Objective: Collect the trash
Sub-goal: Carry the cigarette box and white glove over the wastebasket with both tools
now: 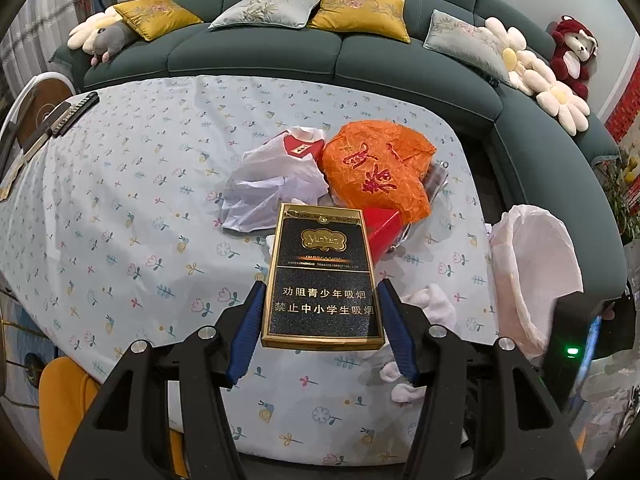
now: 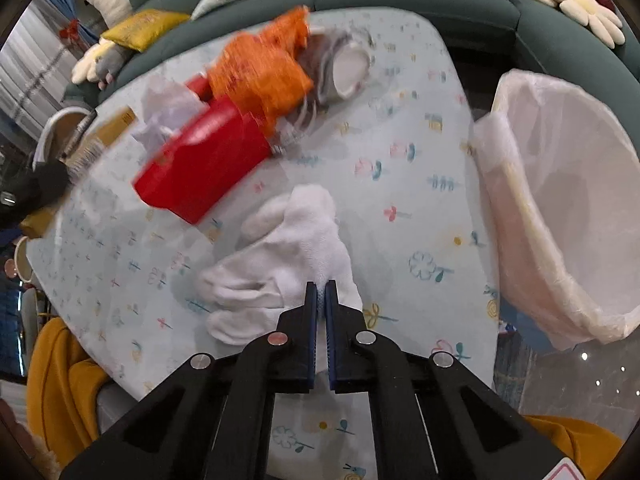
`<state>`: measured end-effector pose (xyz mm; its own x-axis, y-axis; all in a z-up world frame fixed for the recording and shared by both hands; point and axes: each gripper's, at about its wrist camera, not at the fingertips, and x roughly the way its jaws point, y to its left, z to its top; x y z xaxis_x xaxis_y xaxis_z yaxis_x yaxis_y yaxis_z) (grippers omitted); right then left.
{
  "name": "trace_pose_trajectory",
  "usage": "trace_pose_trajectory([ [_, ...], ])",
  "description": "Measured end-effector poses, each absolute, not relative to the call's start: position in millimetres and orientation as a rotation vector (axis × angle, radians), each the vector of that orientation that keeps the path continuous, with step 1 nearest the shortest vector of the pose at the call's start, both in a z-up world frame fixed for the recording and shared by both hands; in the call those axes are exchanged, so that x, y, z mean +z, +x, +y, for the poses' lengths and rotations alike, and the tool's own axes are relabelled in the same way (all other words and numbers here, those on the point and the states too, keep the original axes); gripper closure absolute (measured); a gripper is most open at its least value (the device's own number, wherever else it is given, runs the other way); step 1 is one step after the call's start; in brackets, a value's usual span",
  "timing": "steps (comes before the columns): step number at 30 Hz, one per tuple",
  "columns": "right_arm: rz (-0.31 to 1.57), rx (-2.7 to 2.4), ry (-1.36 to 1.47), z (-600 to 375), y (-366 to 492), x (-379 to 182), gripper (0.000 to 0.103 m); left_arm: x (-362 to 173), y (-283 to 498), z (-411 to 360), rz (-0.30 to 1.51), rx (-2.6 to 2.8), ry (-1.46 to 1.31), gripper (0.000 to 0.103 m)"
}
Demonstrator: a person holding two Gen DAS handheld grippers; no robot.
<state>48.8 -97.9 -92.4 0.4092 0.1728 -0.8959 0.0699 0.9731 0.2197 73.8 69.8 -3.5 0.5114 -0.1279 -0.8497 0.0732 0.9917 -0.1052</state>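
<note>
1. My left tongs (image 1: 322,312) are clamped on a black-and-gold cigarette pack (image 1: 322,276), one blue pad on each long side, holding it up above the table (image 1: 120,200).
2. My right tongs (image 2: 321,292) are pinched together on the near edge of a white tissue wad (image 2: 288,256), which lies just ahead of the tips; whether it has left the cloth I cannot tell.
3. To the right of both tongs, off the table's edge, stands the bin (image 2: 560,200) with its pale liner. What I can see of the inside looks empty, so I judge the collecting has barely started.
4. Ahead and left of my right tongs sits a red box (image 2: 200,168), blurred in that view.
5. Beyond it lies the orange wrapper (image 1: 376,168), touching a clear tray (image 2: 340,68) on its far side.
6. Left of the wrapper is a white bag (image 1: 276,184) with a red label.
7. Left to do, as I judge it: drop the pack and the wad into the bin, then fetch the box, wrapper, tray and bag.
8. Farthest off, a green sofa (image 1: 256,52) curves round the table.
</note>
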Motion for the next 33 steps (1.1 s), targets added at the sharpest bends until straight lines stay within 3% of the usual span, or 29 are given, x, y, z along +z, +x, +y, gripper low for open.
trace_pose_trajectory([
  [13,0.938,-0.031,0.268,-154,44,-2,0.099,12,78,37,0.998,-0.181,-0.043,0.049],
  [33,0.915,-0.328,0.322,-313,0,-7,0.099,-18,76,-181,1.061,-0.562,0.122,0.049],
])
